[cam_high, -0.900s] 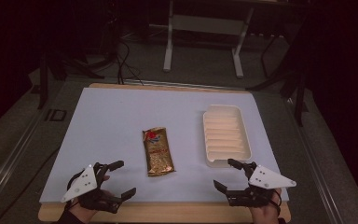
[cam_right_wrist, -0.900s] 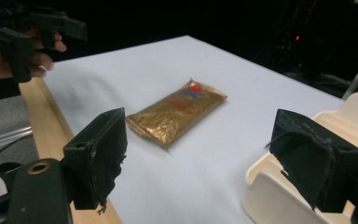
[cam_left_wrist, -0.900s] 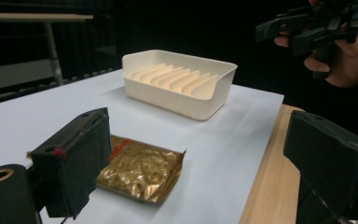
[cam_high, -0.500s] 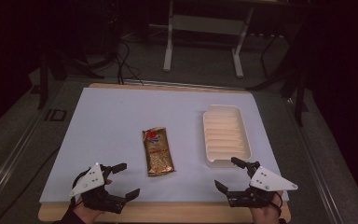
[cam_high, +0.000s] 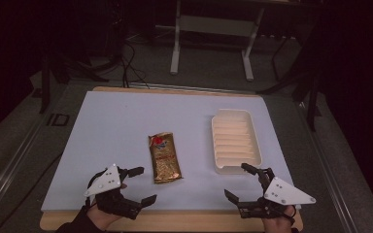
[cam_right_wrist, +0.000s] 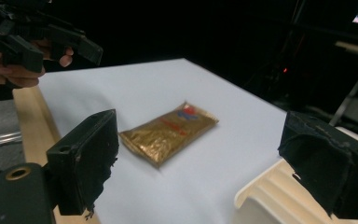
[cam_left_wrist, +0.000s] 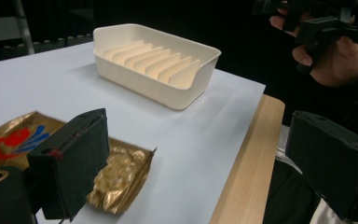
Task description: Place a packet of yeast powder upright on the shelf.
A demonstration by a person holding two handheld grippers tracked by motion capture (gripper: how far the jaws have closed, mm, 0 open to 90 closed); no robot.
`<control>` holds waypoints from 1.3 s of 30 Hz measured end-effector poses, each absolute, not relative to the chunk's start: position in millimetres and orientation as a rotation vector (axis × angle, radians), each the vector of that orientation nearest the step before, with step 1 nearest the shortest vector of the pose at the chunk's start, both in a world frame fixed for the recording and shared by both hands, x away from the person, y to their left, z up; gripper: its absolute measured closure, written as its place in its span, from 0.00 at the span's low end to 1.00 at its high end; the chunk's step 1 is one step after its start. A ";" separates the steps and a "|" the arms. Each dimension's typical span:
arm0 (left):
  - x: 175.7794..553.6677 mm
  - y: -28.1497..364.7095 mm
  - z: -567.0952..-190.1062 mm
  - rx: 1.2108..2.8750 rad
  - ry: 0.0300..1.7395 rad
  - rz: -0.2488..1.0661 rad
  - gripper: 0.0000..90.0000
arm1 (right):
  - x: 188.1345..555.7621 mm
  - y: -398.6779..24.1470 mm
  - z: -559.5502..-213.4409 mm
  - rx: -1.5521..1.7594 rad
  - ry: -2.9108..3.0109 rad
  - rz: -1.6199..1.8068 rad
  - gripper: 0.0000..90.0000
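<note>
A gold foil packet (cam_high: 164,157) with a red and blue mark lies flat at the middle of the white table sheet (cam_high: 126,126); it also lies in the left gripper view (cam_left_wrist: 116,172) and the right gripper view (cam_right_wrist: 168,132). A cream ribbed tray (cam_high: 235,141) stands to its right, empty. My left gripper (cam_high: 141,185) is open near the front edge, just left of the packet. My right gripper (cam_high: 238,182) is open near the front edge, just below the tray. Nothing sits between either pair of jaws.
The sheet covers a wooden tabletop whose bare edge (cam_high: 175,221) runs along the front. Beyond the table stand a metal frame's legs (cam_high: 211,43) and dark stands on a grey floor, with cables (cam_high: 126,58) at the back left.
Both grippers have shifted slightly, the left one a little right toward the packet, the right one a little right. Packet and tray have not moved.
</note>
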State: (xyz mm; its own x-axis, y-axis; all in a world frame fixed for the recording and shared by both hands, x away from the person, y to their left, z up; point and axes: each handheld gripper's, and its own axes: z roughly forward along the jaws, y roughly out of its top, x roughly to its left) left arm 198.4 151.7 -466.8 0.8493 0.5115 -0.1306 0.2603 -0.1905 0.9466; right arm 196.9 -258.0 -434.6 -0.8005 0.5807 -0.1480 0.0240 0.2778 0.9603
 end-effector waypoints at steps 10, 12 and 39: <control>223.5 146.6 -456.6 1.783 0.624 0.327 0.08 | 197.8 -252.4 -435.9 0.581 2.112 1.509 0.12; 229.2 148.0 -453.7 1.766 0.632 0.328 0.09 | 197.3 -251.3 -435.9 0.584 2.112 1.523 0.12; 290.3 139.3 -465.3 1.837 0.764 0.399 0.11 | 199.6 -253.1 -438.1 0.632 2.107 1.498 0.15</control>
State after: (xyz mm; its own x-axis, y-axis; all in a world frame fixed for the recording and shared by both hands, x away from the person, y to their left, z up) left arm 290.3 139.3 -465.3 0.7398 0.6679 -0.0808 0.3152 -0.2380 0.9187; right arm 199.6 -253.1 -438.1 -0.7807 0.6146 -0.1132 0.0950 0.2958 0.9505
